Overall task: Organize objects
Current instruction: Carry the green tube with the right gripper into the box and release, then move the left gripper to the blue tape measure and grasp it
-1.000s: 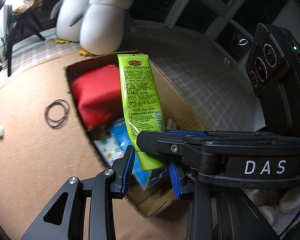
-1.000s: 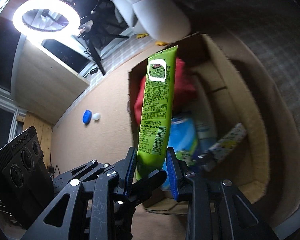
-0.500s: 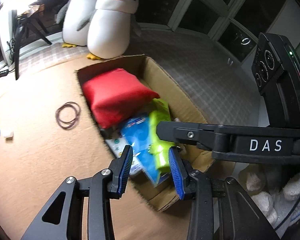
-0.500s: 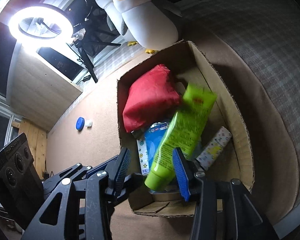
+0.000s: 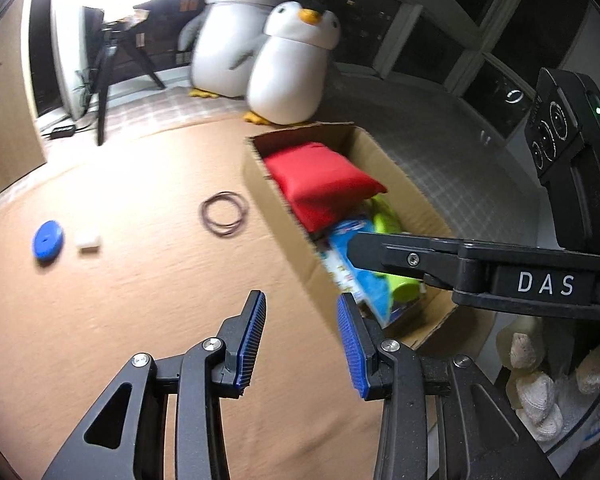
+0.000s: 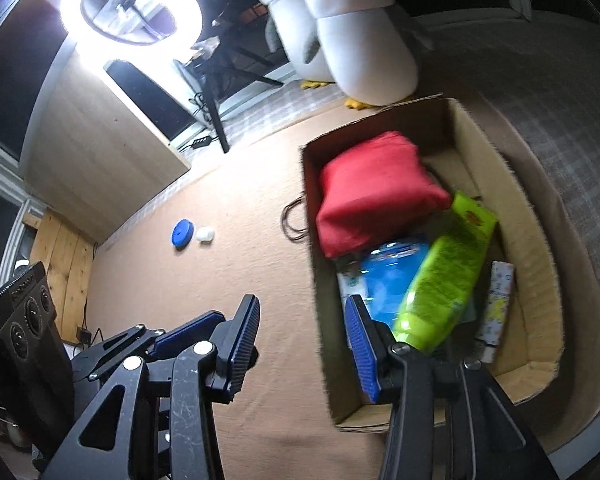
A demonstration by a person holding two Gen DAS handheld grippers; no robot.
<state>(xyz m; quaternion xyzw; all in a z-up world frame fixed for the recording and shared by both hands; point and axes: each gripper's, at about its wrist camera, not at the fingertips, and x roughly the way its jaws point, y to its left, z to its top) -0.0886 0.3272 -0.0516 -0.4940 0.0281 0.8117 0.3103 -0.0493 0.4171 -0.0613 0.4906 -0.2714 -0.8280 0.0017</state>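
Note:
A cardboard box (image 6: 536, 264) (image 5: 256, 184) on the tan mat holds a red pouch (image 6: 376, 196) (image 5: 320, 176), a blue packet (image 6: 392, 276) (image 5: 364, 276), a patterned tube (image 6: 496, 312) and the lime-green tube (image 6: 448, 272) (image 5: 384, 220), which lies slanted across the contents. Both grippers hang over the mat left of the box with nothing between their jaws. My left gripper (image 5: 302, 340) is open. My right gripper (image 6: 304, 344) is open too, and its arm crosses the left wrist view. Brown rubber bands (image 5: 223, 219) (image 6: 294, 220), a blue disc (image 5: 48, 239) (image 6: 182, 233) and a small white piece (image 5: 87, 240) (image 6: 205, 234) lie on the mat.
Two plush penguins (image 5: 292, 68) (image 6: 364, 40) stand behind the box. A ring light on a tripod (image 6: 132, 4) and a wooden cabinet (image 6: 100, 152) are at the back left. Grey checked flooring (image 5: 460, 152) borders the mat on the right.
The lime-green tube, held upright between both grippers a second ago, dropped into the box. Both grippers opened and have drawn back and left, away from the box.

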